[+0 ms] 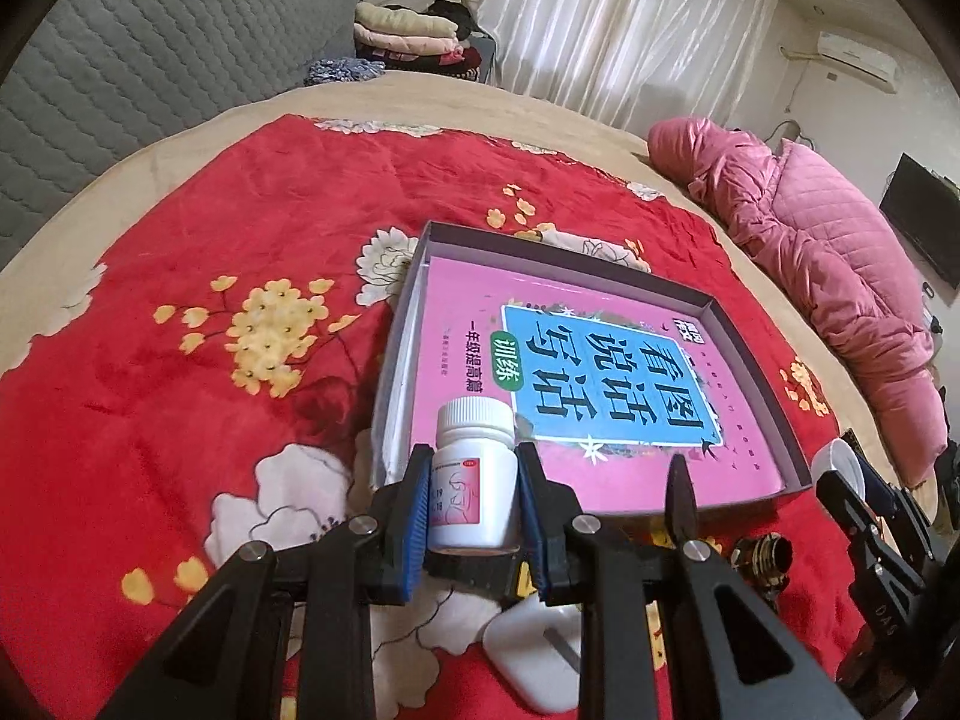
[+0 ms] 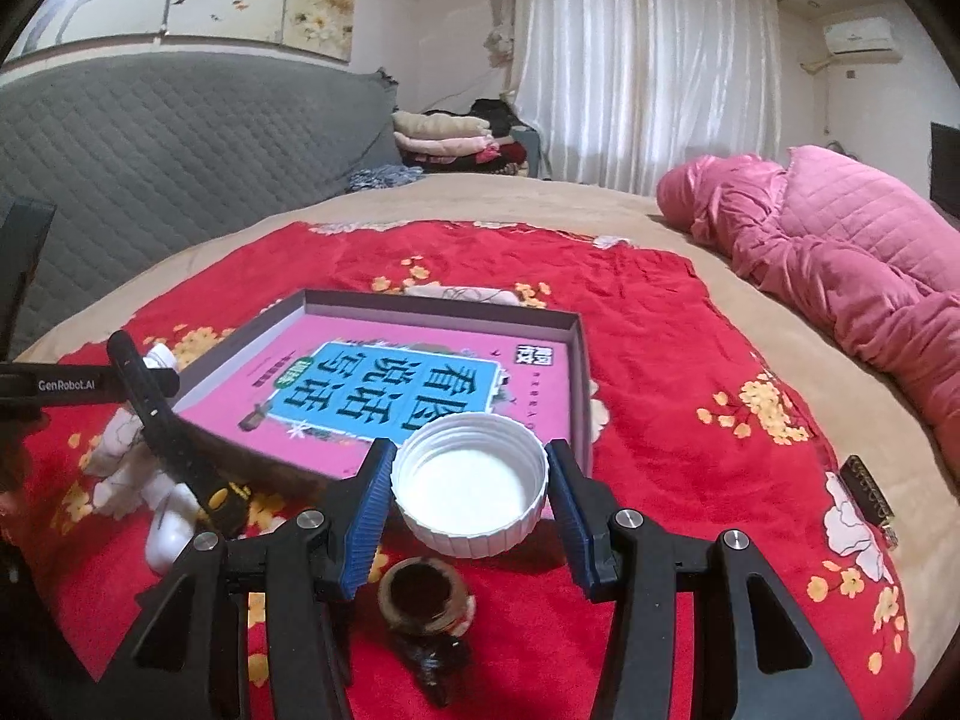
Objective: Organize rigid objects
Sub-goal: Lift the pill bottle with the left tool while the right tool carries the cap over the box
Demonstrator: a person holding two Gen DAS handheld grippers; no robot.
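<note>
- The left gripper [image 1: 474, 501] had its jaws clenched on a white pill bottle [image 1: 473, 474], the blue pads [image 1: 416, 516] pressed to both sides of its body; the bottle stood upright with its cap on and a pink-and-white label facing the camera.
- The right gripper [image 2: 470, 495] gripped a white ribbed lid [image 2: 471, 483] between its jaws, hollow side up, each blue pad [image 2: 363, 525] touching the rim.
- Below the left jaws, a white rounded case [image 1: 534, 660] lay on the blanket; in the right view it showed beside the left gripper's finger [image 2: 171, 531].
- Below the right jaws, a small dark jar [image 2: 423, 597] stood open-mouthed on the blanket, also visible at the right in the left view [image 1: 762, 558].
- Just beyond both grippers sat a shallow dark-walled box tray [image 1: 753, 354], holding a pink book [image 1: 606, 378] with a blue title panel; the bottle was held at the tray's near left corner, the lid near its near right corner [image 2: 579, 384].
- Everything rested on a red floral blanket [image 1: 198, 252] spread over a bed.
- A dark spiral-bound object [image 2: 867, 483] lay well to the right on the blanket.
- A pink quilted jacket [image 2: 840, 252] lay along the bed's far right side.
</note>
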